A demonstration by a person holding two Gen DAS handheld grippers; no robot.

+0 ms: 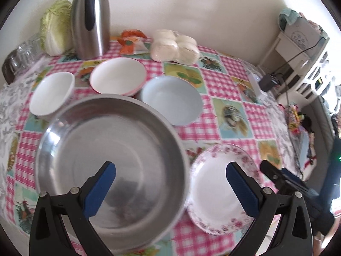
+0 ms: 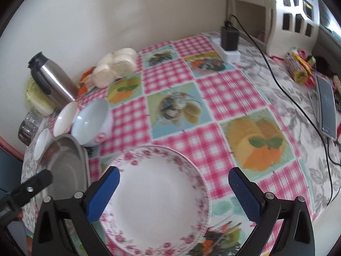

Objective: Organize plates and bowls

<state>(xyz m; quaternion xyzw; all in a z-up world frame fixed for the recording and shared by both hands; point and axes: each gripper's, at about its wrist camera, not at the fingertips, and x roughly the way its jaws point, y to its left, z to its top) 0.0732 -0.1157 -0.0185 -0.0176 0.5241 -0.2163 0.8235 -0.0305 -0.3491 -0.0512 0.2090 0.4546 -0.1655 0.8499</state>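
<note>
Desk (image 1: 213, 125) is pushed up against a cream wall and covered with a pink checkered cloth with fruit and rooster squares. Along the wall there's a steel thermos (image 1: 91, 19), a cabbage (image 1: 56, 27), some glasses (image 1: 23, 53), an orange packet (image 1: 131, 41) and a bag of white buns (image 1: 174, 45). Dishes are all in front: a big steel pan (image 1: 113, 170) closest on the left, right beside it a floral plate (image 1: 221, 194), their rims look like they touch or overlap, can't really tell. Behind the pan there's a small white bowl (image 1: 52, 92), a wide pink-rimmed bowl (image 1: 118, 75) and a pale blue bowl (image 1: 171, 100), all bunched close together. Left gripper (image 1: 170, 179) hovers over the pan's right side, jaws wide open, holding nothing. Right gripper (image 2: 173, 183) hangs over the floral plate (image 2: 157, 200), jaws also spread wide and empty. Far right edge of the desk has a power strip (image 2: 226, 49) with a black charger (image 2: 229, 37) and cable, plus a phone (image 2: 326, 106) and some snack wrappers (image 2: 298, 68).
</note>
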